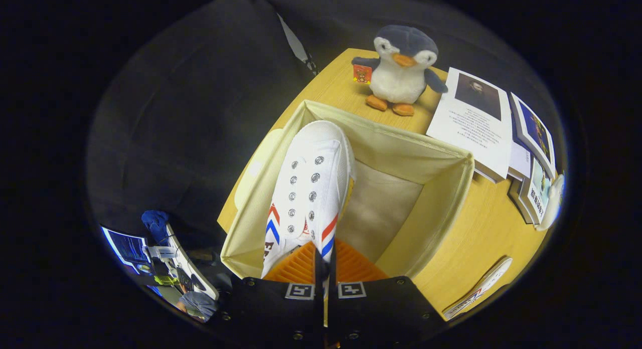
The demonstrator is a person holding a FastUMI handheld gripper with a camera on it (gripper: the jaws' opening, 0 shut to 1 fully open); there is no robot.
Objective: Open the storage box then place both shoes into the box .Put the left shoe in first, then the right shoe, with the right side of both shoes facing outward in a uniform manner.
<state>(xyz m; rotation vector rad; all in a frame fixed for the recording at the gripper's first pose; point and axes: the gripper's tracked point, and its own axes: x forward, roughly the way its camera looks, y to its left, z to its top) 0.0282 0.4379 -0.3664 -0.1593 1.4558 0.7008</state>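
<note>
A white canvas shoe with metal eyelets and red-blue chevron stripes [311,188] hangs toe-first inside the open cream fabric storage box [451,198], along its left wall, its heel pinched between the gripper [325,269] fingers. Beyond sits a plush penguin [401,68]; right, stacked books [501,133]. A second shoe [479,288] lies partly cut off on the wooden table [481,238].

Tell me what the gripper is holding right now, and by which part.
The gripper is shut on the white shoe, pinching its heel-end collar, above the open storage box.
</note>
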